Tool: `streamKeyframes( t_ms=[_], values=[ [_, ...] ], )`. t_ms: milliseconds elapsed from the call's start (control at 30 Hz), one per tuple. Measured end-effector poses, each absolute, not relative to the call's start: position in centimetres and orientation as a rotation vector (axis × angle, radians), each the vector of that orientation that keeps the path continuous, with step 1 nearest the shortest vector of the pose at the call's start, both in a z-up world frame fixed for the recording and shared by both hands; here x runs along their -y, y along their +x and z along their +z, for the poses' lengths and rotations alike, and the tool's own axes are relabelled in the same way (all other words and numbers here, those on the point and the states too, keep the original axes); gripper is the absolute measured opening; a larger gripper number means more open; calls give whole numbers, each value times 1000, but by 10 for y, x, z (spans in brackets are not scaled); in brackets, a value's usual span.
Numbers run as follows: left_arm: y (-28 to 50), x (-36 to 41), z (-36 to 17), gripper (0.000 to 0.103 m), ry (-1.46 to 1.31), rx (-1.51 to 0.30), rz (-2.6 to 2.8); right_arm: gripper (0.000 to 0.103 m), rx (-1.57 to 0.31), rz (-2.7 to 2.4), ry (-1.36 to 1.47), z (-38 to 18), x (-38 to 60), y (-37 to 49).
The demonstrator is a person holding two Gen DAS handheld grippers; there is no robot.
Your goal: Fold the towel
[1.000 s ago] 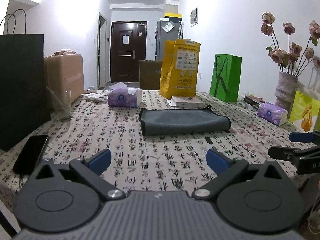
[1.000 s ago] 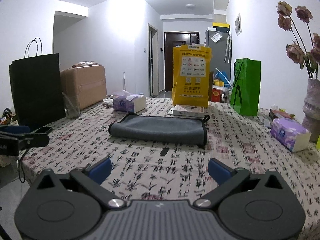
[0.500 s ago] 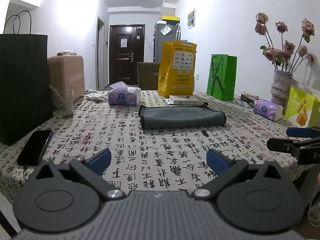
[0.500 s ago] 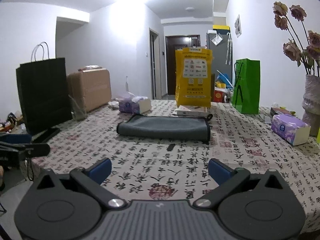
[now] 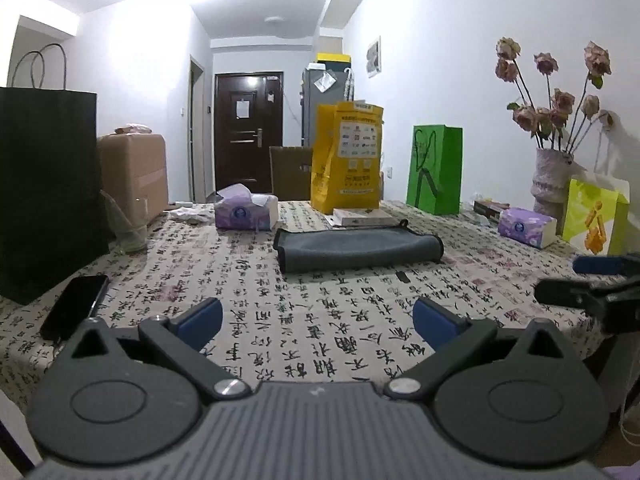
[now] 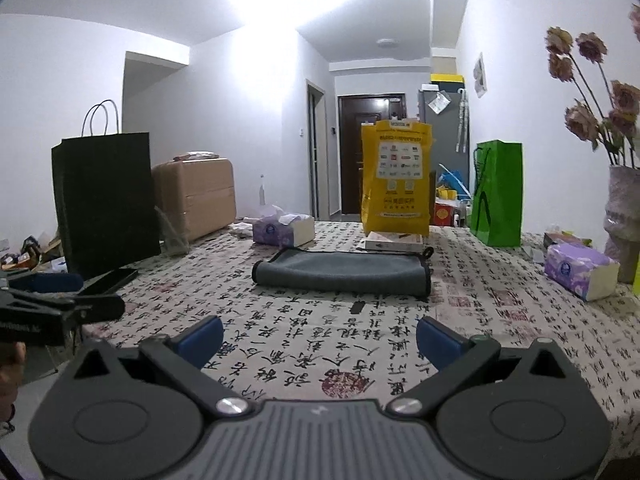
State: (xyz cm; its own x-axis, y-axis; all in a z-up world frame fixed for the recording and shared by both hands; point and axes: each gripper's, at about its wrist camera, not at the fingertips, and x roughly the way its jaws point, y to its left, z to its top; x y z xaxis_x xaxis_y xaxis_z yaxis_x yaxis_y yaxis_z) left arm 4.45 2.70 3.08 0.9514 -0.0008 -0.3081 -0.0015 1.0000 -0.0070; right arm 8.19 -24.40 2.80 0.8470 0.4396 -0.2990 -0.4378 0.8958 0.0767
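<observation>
Towel (image 5: 358,249): grey, laid folded mid-counter (image 5: 280,344), judged finished. Left claw (image 5: 316,318) and right claw (image 6: 318,334): spread wide, nothing gripped, held apart at the near edge, presumably standing clear.

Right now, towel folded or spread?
Folded: the grey towel lies doubled, rounded fold at its near edge, both grippers open and clear.

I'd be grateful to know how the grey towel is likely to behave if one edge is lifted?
The grey towel lies folded with a soft rounded edge, so it would probably droop and unfold. Its thin layers suggest it is light, and it may slide on the tablecloth.
</observation>
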Motion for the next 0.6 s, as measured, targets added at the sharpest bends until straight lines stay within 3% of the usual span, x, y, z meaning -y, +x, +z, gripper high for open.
streamKeyframes(
  t_ms=[600],
  values=[
    [11, -13, 17, 103, -3, -301, -73, 103, -362, 492, 16, 5, 239, 57]
  ],
)
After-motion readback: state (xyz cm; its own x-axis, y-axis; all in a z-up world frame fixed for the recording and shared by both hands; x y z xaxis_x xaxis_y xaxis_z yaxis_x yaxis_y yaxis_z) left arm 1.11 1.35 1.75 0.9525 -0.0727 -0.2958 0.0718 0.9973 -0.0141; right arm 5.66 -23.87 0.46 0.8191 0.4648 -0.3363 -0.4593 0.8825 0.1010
